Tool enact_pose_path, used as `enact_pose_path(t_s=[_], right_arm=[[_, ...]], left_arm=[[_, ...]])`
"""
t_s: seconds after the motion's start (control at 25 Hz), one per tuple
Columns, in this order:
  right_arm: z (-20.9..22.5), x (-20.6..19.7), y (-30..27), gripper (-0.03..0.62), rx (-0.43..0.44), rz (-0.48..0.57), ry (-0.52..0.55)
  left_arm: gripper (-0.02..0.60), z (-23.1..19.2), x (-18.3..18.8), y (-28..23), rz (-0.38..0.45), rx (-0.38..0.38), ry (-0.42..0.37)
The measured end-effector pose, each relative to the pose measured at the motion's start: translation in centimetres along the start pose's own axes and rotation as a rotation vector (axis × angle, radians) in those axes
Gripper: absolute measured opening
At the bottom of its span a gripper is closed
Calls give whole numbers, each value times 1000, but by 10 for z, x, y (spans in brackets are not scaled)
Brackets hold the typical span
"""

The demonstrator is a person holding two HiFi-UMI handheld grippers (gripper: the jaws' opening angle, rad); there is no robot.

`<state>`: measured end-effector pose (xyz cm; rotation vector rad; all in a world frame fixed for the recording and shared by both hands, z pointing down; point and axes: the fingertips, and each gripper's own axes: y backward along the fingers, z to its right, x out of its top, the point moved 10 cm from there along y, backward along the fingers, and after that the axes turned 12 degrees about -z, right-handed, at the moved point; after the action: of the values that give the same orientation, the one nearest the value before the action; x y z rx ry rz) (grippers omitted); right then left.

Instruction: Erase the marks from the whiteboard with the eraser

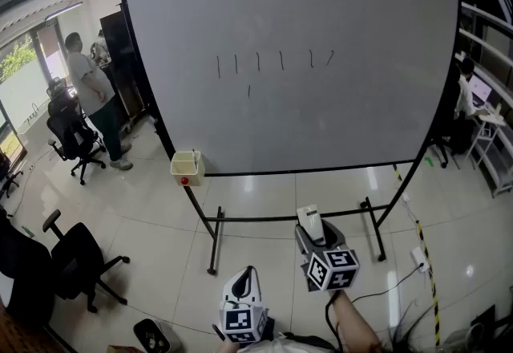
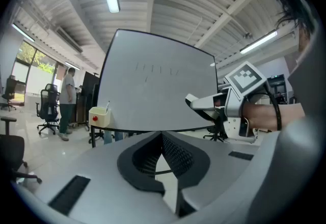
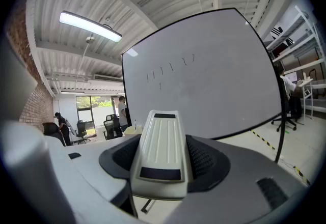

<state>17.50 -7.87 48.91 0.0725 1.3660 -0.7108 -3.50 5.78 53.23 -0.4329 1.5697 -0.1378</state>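
Clamping eraser (image 3: 161, 139), right hand-held gripper (image 3: 164, 156) faces marked whiteboard (image 3: 219, 75); left hand-held gripper (image 2: 162, 139) closed, empty.

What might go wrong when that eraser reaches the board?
The eraser, clamped in the right hand-held gripper, could slip under pressure. The marks are thin, with one stray mark below the row, so a pass may miss it. Pushing might rock the whiteboard on its slim stand.

Left gripper (image 2: 162, 136) jaws together — right gripper (image 3: 162, 141) laden
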Motion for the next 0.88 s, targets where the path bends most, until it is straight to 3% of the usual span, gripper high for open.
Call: enact_pose_path(t_s=[0.2, 0.36, 0.6, 0.72, 0.88], right_arm=[[-9, 82, -64, 279, -26, 134, 103], [-14, 154, -129, 278, -114, 228, 193], [-2, 241, -215, 278, -245, 312, 128], [2, 268, -247, 278, -300, 340, 94], [-3, 269, -272, 278, -391, 339, 107]], left_arm=[[-12, -31, 16, -35, 8, -10, -21], [-12, -68, 32, -79, 17, -66, -67], [-12, -151, 78, -137, 49, -105, -121], [-12, -187, 88, -160, 52, -87, -84], [-12, -215, 94, -178, 35, -77, -53]])
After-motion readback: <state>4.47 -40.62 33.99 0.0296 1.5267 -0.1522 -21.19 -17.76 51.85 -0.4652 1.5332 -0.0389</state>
